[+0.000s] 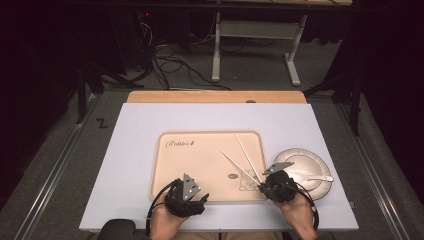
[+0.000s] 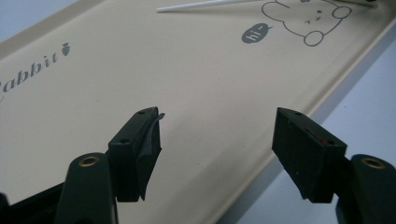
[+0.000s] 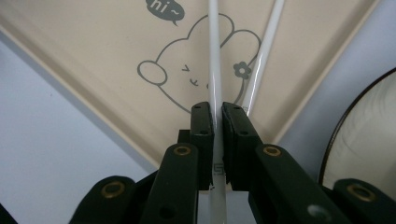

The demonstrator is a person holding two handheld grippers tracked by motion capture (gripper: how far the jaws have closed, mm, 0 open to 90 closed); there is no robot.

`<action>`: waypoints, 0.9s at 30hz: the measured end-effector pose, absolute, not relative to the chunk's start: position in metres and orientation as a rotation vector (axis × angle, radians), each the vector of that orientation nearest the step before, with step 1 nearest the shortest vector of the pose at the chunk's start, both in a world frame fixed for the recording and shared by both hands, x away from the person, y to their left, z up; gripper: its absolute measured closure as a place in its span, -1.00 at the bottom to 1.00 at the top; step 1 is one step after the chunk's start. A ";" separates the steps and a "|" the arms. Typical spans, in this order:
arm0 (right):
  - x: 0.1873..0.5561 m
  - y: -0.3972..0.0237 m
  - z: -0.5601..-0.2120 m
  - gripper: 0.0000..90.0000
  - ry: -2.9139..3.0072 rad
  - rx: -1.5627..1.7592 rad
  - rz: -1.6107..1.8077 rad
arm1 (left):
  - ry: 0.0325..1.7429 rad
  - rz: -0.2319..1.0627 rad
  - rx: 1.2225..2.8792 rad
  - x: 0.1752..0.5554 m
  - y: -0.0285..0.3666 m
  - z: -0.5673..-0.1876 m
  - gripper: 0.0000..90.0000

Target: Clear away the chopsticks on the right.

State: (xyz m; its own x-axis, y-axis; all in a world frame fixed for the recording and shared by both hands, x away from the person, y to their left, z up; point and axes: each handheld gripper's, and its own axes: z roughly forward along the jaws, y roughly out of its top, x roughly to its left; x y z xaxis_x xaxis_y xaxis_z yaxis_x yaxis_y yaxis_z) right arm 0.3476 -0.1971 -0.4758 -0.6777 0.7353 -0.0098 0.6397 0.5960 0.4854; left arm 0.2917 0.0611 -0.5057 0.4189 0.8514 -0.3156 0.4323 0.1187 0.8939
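Both hands enter at the near edge of the counter (image 1: 125, 150), each carrying a claw. Right claw (image 3: 217, 116) is pinched shut on 1 white chopstick (image 3: 214, 56), which runs straight out between its pads over the rabbit drawing on the beige tray (image 3: 93, 51). A 2nd chopstick (image 3: 266, 51) lies just beside it on the tray, angled off to the right. To do this step well, I judge the grip should stay firm near the thick end and the lift stay slow, so the long tip does not swing or knock the other chopstick. Left claw (image 2: 217, 140) hangs wide open with nothing in it, low over the tray's near edge. Right of the tray sits a plate (image 1: 295, 160) holding a white spoon (image 1: 315, 177).
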 end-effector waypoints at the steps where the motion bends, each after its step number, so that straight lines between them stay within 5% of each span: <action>1: 0.348 -0.196 -0.477 0.88 2.613 1.152 0.667 | 1.195 0.450 1.502 0.292 0.061 -0.506 -0.27; 27: 0.366 -0.175 -0.487 0.80 2.622 1.100 0.643 | 1.230 0.459 1.483 0.285 0.067 -0.508 -0.27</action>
State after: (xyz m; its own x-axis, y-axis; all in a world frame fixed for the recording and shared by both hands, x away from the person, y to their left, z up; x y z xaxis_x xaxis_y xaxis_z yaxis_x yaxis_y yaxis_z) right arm 0.3657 -0.1750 -0.4874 -0.6933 0.7197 -0.0377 0.6206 0.6228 0.4764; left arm 0.2848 0.0668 -0.5080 0.3853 0.8628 -0.3272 0.4380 0.1412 0.8878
